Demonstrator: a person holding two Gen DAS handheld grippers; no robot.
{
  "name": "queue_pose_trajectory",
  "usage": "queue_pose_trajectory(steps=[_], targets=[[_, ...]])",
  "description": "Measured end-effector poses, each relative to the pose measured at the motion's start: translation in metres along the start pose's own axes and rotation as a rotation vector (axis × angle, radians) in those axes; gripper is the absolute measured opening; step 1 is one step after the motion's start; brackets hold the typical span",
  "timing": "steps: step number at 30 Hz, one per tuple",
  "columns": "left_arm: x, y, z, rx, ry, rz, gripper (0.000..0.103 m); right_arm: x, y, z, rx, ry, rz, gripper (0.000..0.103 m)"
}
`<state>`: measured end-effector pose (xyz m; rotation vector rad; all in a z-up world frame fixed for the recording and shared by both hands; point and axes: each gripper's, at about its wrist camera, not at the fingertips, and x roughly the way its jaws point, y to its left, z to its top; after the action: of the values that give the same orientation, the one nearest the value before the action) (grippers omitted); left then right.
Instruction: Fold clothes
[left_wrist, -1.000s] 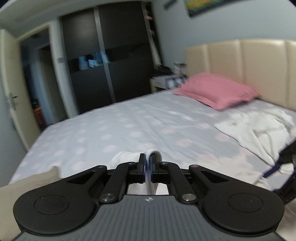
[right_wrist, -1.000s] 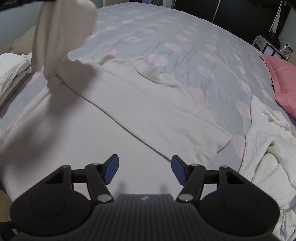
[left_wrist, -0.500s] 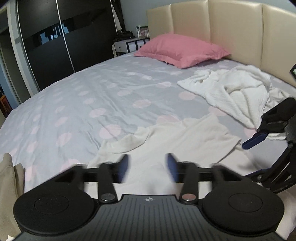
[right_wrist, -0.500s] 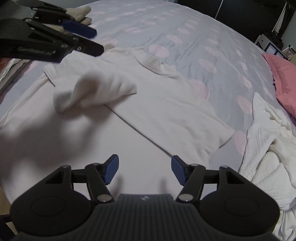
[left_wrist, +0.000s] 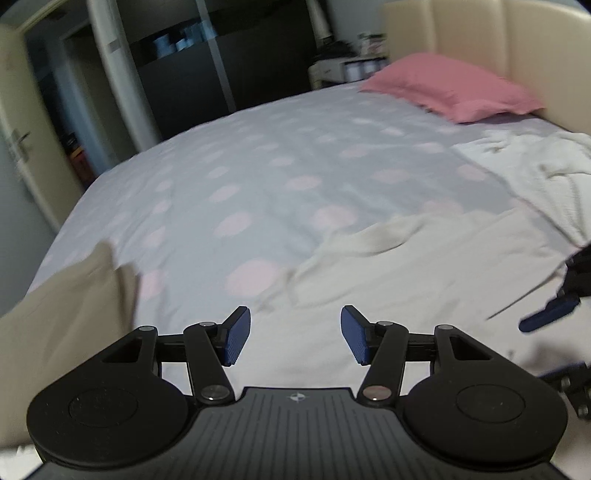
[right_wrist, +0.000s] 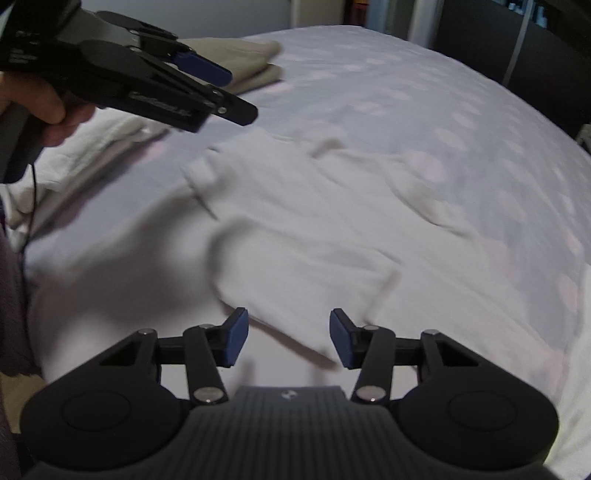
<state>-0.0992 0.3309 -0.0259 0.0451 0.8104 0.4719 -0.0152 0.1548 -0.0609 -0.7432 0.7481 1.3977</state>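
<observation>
White cotton shirt (right_wrist: 314, 236) spread flat at near edge of bed (left_wrist: 258, 177), one sleeve flap (right_wrist: 295, 273) lying folded in over the body, collar toward bed centre. Left gripper (left_wrist: 291, 339) hovering above shirt's left side, jaws wide apart, holding nothing; also seen from right cam (right_wrist: 207, 85), gripped by hand (right_wrist: 40, 107). Right gripper (right_wrist: 288, 341) just over the folded flap, jaws likewise wide, empty. Folded beige stack (right_wrist: 251, 62) at far left corner, crumpled white pile (left_wrist: 535, 173) toward headboard, pink pillow (left_wrist: 450, 88) beyond. Fabric looks thin, light, limp: will sag and drag, no stiffness to hold a crease alone. Best pinched at hem corners or sleeve/shoulder seams, both layers together, lifted low to avoid undoing the flap. Blurred frames, finer wrinkles unreadable.
</observation>
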Motion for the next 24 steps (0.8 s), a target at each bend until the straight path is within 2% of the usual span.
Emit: queue_pose_trajectory(steps=[4, 11, 16, 18, 19, 20, 24], targets=[[0.003, 0.026, -0.017, -0.04, 0.057, 0.045, 0.053, 0.022, 0.02, 0.012, -0.048, 0.011, 0.05, 0.052], [-0.001, 0.044, -0.051, -0.017, 0.126, 0.07, 0.053, 0.06, 0.034, 0.04, -0.043, 0.027, 0.09, 0.052], [-0.004, 0.045, -0.056, 0.003, 0.138, 0.071, 0.053, 0.084, 0.042, 0.053, -0.048, 0.066, 0.074, 0.051], [-0.006, 0.046, -0.055, 0.003, 0.131, 0.062, 0.053, 0.092, 0.043, 0.05, -0.046, 0.103, 0.063, 0.043], [-0.006, 0.045, -0.054, 0.005, 0.127, 0.058, 0.053, 0.094, 0.041, 0.049, -0.041, 0.117, 0.055, 0.021], [-0.006, 0.044, -0.053, 0.009, 0.123, 0.056, 0.053, 0.094, 0.038, 0.048, -0.03, 0.121, 0.046, 0.016], [-0.003, 0.039, -0.053, 0.038, 0.121, 0.043, 0.053, 0.067, 0.014, 0.05, 0.056, 0.082, 0.054, 0.012]])
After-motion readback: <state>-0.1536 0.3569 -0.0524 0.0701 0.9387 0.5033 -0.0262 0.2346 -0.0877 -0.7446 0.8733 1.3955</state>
